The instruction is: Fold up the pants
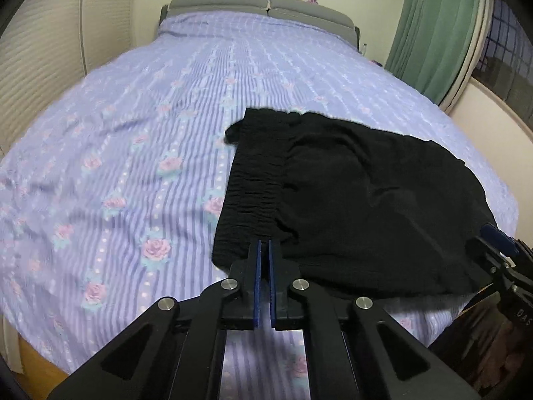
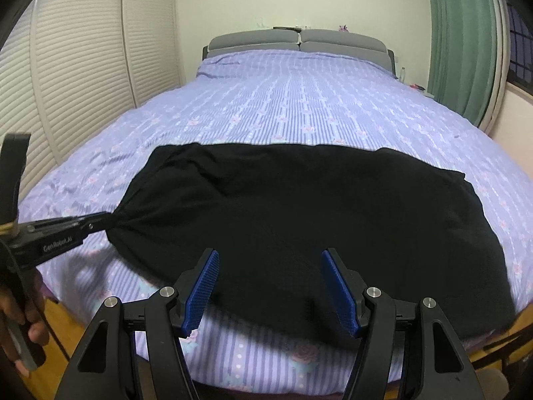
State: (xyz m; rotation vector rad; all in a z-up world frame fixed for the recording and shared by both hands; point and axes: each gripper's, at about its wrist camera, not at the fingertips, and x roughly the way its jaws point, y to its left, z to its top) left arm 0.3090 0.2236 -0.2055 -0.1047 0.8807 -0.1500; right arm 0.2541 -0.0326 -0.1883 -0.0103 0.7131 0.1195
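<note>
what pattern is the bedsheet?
The bedsheet is lavender with darker stripes and rows of pink roses; the roses show best in the left wrist view.

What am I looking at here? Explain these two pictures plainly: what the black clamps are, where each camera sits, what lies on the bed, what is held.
No robot here: a person holds a two-finger clamp tool in each hand, and a wide-angle camera on each tool looks forward along its fingers. One picture comes from the left tool, the other from the right.

Black pants lie on a bed with a purple flowered cover.

The left gripper is shut on the pants at the gathered waistband; the right view shows the fabric bunched where it pinches. The right gripper is open above the pants' near edge, holding nothing.
</note>
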